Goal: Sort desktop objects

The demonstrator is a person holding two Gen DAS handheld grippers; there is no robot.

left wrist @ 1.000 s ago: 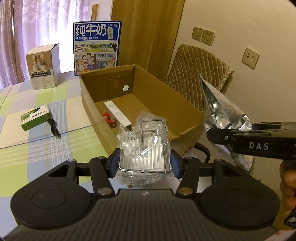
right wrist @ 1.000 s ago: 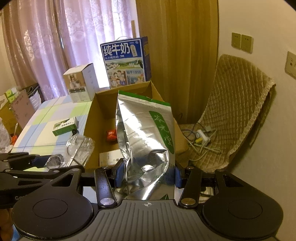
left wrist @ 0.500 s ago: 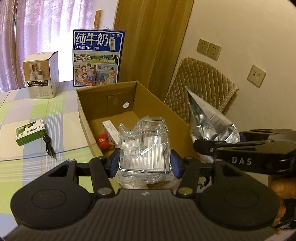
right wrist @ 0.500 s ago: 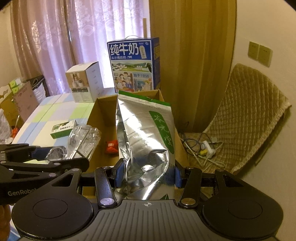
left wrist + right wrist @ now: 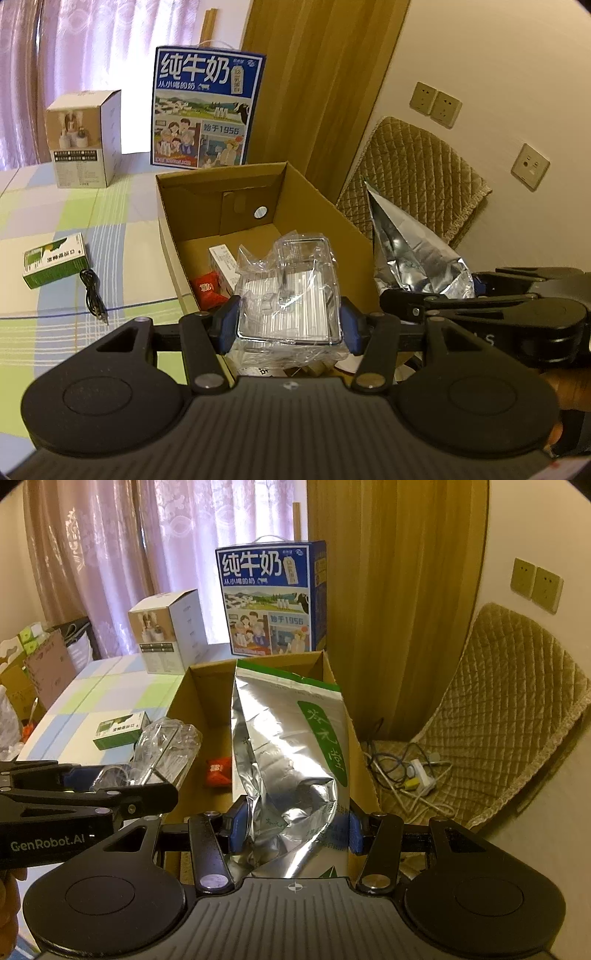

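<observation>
Here your left gripper (image 5: 289, 325) clamps a light, crackly plastic packet (image 5: 291, 295) above the cardboard box (image 5: 321, 221); your right gripper (image 5: 293, 829) pinches a soft, slippery foil bag (image 5: 291, 760) low down.

Milk carton (image 5: 207, 110) behind cardboard box (image 5: 343, 221)

Ahead of me sheer pink curtains (image 5: 110, 554) glow with daylight beside a golden-brown drape (image 5: 388, 590), a quilted tan chair (image 5: 509, 701) stands against the cream wall (image 5: 498, 55) with its beige sockets (image 5: 437, 104).
</observation>
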